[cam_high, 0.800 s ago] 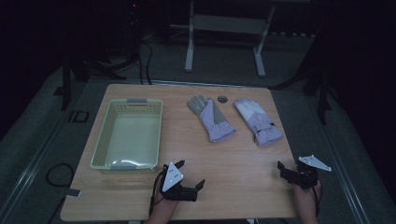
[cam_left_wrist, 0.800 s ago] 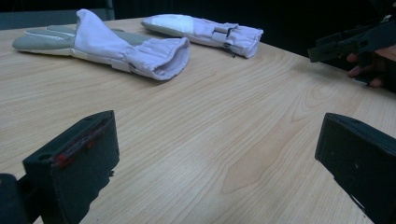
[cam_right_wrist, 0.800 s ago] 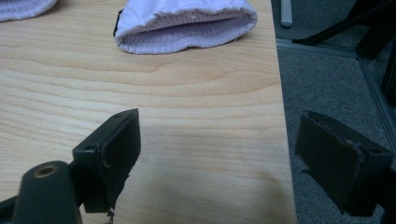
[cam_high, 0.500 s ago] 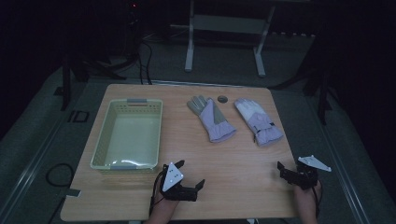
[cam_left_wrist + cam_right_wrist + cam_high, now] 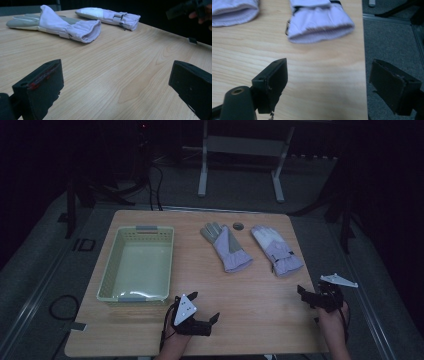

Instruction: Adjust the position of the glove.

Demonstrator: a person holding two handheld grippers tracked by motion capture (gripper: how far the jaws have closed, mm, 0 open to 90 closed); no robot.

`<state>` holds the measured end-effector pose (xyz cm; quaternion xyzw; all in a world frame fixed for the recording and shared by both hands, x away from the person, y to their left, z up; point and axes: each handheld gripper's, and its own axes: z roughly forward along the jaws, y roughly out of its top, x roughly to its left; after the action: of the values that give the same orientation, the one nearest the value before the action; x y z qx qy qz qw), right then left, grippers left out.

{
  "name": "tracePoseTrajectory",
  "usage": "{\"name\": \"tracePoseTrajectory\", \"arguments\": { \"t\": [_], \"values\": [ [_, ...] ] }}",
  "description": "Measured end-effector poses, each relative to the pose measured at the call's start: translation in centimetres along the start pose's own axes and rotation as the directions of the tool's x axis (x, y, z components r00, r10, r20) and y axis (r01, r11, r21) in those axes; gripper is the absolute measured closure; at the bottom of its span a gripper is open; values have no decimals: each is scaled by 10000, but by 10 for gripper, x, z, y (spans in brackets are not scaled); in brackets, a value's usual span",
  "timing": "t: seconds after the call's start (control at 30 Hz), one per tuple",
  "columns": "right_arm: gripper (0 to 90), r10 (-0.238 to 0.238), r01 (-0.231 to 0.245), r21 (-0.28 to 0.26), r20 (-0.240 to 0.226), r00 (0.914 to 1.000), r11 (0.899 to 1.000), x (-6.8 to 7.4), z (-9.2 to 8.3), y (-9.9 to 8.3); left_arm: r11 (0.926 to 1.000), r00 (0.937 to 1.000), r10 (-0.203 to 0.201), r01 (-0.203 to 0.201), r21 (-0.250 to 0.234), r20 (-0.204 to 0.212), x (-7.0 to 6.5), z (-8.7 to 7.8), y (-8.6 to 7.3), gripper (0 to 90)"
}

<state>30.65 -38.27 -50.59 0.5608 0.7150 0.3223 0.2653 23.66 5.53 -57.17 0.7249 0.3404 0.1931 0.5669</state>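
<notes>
Two pale lilac gloves lie flat at the back of the wooden table (image 5: 260, 305): the left glove (image 5: 226, 247) with a grey palm, and the right glove (image 5: 276, 250) with a white back. My left gripper (image 5: 204, 306) rests low near the front edge, open and empty, its jaws wide apart in the left gripper view (image 5: 115, 82). My right gripper (image 5: 303, 296) hovers at the front right corner, also open and empty (image 5: 332, 80). The right glove's cuff (image 5: 319, 20) lies just ahead of it, and the left glove's cuff (image 5: 234, 10) lies farther left.
A pale green plastic basket (image 5: 110, 270) stands on the left half of the table. A small dark round object (image 5: 238, 225) sits between the gloves' fingertips. The table's right edge (image 5: 363, 62) drops to grey floor beside my right gripper. Metal stand legs (image 5: 202, 180) rise behind the table.
</notes>
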Motion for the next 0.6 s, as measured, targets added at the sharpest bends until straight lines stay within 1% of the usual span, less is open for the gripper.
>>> {"name": "tracePoseTrajectory", "arguments": {
  "t": [0.17, 0.27, 0.3, 0.33, 0.37, 0.4, 0.47, 0.53, 0.57, 0.6],
  "values": [
    [147, -261, 259, -75, -383, 9989, 9996, 12, -1, 22, 10000, 10000, -2, 2, -5, 6, 0, 0, 0, 0],
    [121, -150, 136, -173, -821, 9965, 9998, 20, -2, 35, 10000, 10000, 13, -13, -5, 6, 0, 0, 0, 0],
    [126, -39, 19, -298, -678, 9977, 9996, 23, -2, 39, 10000, 10000, 18, -18, 3, 7, 0, 0, 0, 0],
    [126, -21, -10, -447, -692, 9976, 9990, 26, -3, 43, 10000, 10000, 20, -20, 6, 12, 0, 0, 0, 0],
    [125, -75, 29, -508, -898, 9959, 9987, 28, -3, 47, 10000, 10000, 11, -11, -10, 16, 0, 0, 0, 0],
    [125, -76, 27, -520, -942, 9955, 9986, 30, -3, 52, 10000, 10000, 4, -4, -13, 22, 0, 0, 0, 0],
    [125, -236, 179, -572, -1015, 9946, 9982, 36, -3, 61, 10000, 10000, -7, 7, -10, 33, 0, 0, 0, 0],
    [116, -353, 288, -530, -1263, 9914, 9982, 41, -2, 71, 10000, 10000, -30, 30, -1, 60, 0, 0, 0, 0],
    [114, -411, 339, -564, -1308, 9906, 9978, 43, -2, 75, 10000, 10000, -30, 30, -3, 62, 0, 0, 0, 0],
    [114, -549, 474, -640, -1198, 9913, 9968, 46, -2, 80, 10000, 10000, -28, 28, -4, 66, 0, 0, 0, 0]
  ]
}}
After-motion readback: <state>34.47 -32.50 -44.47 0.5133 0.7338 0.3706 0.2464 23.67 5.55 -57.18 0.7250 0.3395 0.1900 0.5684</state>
